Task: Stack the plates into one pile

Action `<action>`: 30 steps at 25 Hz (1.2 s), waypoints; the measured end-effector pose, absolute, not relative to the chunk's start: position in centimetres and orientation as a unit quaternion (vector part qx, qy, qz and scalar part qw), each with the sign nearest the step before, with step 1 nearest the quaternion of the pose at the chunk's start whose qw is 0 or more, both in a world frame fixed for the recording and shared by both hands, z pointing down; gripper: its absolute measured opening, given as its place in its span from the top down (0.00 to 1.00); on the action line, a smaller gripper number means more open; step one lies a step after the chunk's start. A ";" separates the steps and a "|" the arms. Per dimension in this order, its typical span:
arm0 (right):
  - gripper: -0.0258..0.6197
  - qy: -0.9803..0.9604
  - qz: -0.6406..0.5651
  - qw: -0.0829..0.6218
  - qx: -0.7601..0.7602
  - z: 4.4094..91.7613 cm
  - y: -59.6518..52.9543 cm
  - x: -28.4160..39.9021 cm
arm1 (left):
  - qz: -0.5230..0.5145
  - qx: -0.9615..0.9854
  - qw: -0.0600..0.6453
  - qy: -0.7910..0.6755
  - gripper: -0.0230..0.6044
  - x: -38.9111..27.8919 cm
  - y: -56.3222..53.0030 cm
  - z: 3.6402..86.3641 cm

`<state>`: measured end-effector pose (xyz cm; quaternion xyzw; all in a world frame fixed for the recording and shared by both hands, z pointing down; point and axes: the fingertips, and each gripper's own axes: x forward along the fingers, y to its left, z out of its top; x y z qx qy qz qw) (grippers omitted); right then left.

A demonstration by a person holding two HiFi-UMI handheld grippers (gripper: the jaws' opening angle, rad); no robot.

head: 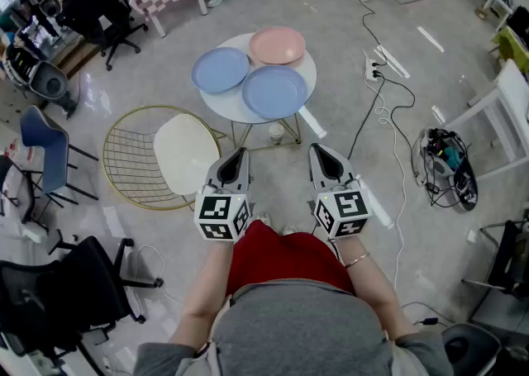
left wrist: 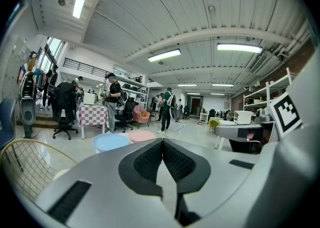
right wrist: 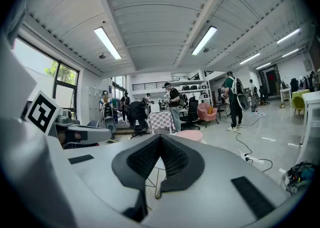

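Three plates lie close together, unstacked, on a round white table (head: 221,107): left blue plate (head: 220,69), near blue plate (head: 274,91), pink plate (head: 278,45). The table stands on a glossy grey floor (head: 347,69) beside one wire chair (head: 131,159). The left gripper (head: 238,154) and right gripper (head: 319,151) hover short of the table, jaws together, empty. Only the gripper views show the ceiling, strip lights and standing people.

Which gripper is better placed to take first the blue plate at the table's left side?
Left, probably. The left gripper points almost straight toward that blue plate; the right gripper would have to cross the nearer blue plate. Both are shut, empty.
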<state>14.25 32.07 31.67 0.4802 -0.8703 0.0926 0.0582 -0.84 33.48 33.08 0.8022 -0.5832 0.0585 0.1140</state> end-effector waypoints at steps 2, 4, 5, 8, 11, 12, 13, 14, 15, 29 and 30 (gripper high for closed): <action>0.92 -0.871 0.093 0.054 0.480 31.5 32.0 14.5 | 0.058 0.802 0.112 -0.584 0.94 -0.6 33.4 32.9; 0.92 -0.871 0.092 0.054 0.480 31.4 32.0 14.7 | 0.058 0.801 0.111 -0.585 0.94 -0.4 33.4 32.8; 0.92 -0.871 0.092 0.056 0.480 31.5 32.0 14.7 | 0.058 0.801 0.110 -0.585 0.94 -0.3 33.4 32.8; 0.92 -0.868 0.095 0.065 0.483 31.8 31.8 15.0 | 0.060 0.799 0.108 -0.588 0.94 -0.1 33.6 32.8; 0.91 -0.869 0.101 0.061 0.480 32.0 31.6 15.3 | 0.061 0.797 0.107 -0.591 0.94 0.0 33.5 32.9; 0.91 -0.870 0.103 0.059 0.478 32.0 31.5 15.4 | 0.061 0.796 0.106 -0.592 0.94 0.0 33.5 32.9; 0.91 -0.871 0.105 0.056 0.477 32.1 31.4 15.4 | 0.062 0.796 0.106 -0.593 0.94 -0.1 33.4 32.9; 0.91 -0.871 0.107 0.054 0.477 32.1 31.2 15.5 | 0.062 0.795 0.105 -0.594 0.94 -0.1 33.3 32.9; 0.91 -0.870 0.111 0.051 0.478 32.1 31.0 15.6 | 0.063 0.795 0.105 -0.594 0.94 -0.2 33.1 32.9; 0.91 -0.856 0.135 0.048 0.497 33.3 23.9 15.5 | 0.080 0.781 0.116 -0.608 0.94 -3.6 25.2 34.6; 0.91 -0.855 0.137 0.052 0.498 33.7 22.9 15.4 | 0.083 0.781 0.118 -0.608 0.94 -3.9 24.2 35.0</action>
